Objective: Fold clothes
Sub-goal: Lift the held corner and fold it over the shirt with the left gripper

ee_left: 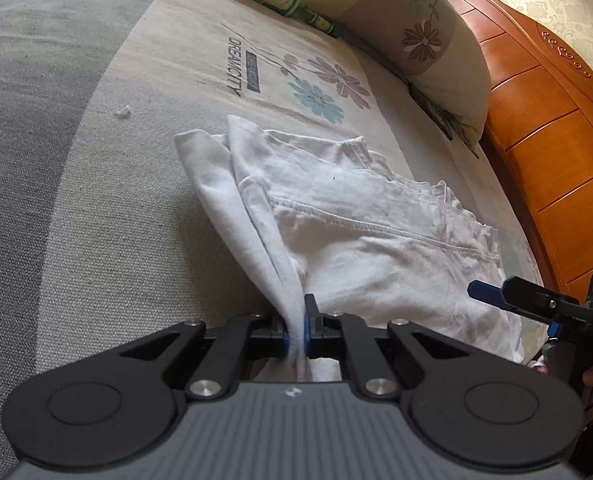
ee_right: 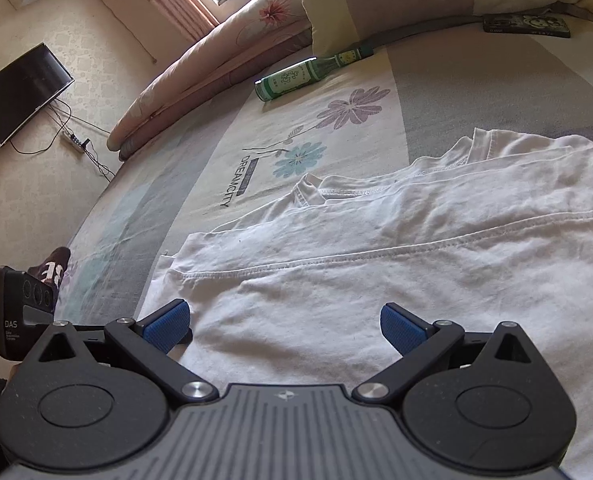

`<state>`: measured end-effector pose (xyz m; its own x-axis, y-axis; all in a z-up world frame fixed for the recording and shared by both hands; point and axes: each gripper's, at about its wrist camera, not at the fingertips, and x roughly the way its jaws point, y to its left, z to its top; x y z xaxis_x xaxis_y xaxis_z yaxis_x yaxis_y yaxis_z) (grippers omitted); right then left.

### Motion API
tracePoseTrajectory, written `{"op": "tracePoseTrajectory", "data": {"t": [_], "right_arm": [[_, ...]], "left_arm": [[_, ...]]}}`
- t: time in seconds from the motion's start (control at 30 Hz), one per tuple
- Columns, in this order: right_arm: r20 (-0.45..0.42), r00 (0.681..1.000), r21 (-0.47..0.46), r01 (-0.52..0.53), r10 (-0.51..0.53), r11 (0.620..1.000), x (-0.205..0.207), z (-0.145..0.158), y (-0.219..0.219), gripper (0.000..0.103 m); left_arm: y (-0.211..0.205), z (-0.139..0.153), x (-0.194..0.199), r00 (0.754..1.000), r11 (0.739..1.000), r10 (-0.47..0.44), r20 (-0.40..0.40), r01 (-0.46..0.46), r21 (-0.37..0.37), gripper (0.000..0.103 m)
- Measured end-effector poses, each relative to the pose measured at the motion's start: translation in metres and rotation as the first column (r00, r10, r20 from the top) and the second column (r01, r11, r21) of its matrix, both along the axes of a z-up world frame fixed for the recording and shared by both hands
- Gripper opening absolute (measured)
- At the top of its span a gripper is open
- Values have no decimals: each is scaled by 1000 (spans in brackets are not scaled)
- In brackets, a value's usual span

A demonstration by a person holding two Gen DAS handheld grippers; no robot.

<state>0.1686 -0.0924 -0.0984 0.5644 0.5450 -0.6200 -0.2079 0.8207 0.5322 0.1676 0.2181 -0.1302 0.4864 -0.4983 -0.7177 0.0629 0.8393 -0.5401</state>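
bed: [ee_right: 436,92] big mattress with a grey and cream sheet, flower print and "DREAMCITY" on it, takes up most of both views

headboard: [ee_left: 544,120] orange wood, along the head edge of the bed

pillow: [ee_left: 428,40] floral one, leaning up at the head edge against the headboard

white t-shirt: [ee_right: 376,280] lying mid-bed, partly folded over itself with the hems showing, kinda rumpled. One edge is bunched up and lifted off the sheet on the left side

left tongs: [ee_left: 296,332] squeezed tight on that bunched edge of the white t-shirt, cloth runs right between the blue pads

right tongs: [ee_right: 284,324] spread wide, hovering low over the near part of the shirt, nothing between the pads [ee_right: 168,322]. You can see them from the left wrist view too [ee_left: 492,294]

green bottle: [ee_right: 300,76] lying on its side near the pillow, well apart from the shirt

phone: [ee_right: 526,26] dark thing with a cartoon case, up by the head edge
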Motion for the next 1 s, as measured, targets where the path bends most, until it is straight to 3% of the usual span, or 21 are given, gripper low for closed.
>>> {"op": "tracePoseTrajectory", "data": {"t": [0.6, 0.8, 1.0], "right_arm": [[74, 997, -141, 36, -25, 989, 90, -17, 19, 103], [89, 995, -125, 60, -49, 990, 41, 2, 12, 103], [-3, 998, -152, 59, -60, 987, -7, -14, 13, 103]], "left_arm": [[-2, 1, 3, 1000, 1000, -27, -1, 27, 16, 10], [-4, 1, 1, 1000, 999, -23, 10, 22, 30, 10], [-9, 3, 0, 1000, 998, -15, 18, 14, 63, 10]]}}
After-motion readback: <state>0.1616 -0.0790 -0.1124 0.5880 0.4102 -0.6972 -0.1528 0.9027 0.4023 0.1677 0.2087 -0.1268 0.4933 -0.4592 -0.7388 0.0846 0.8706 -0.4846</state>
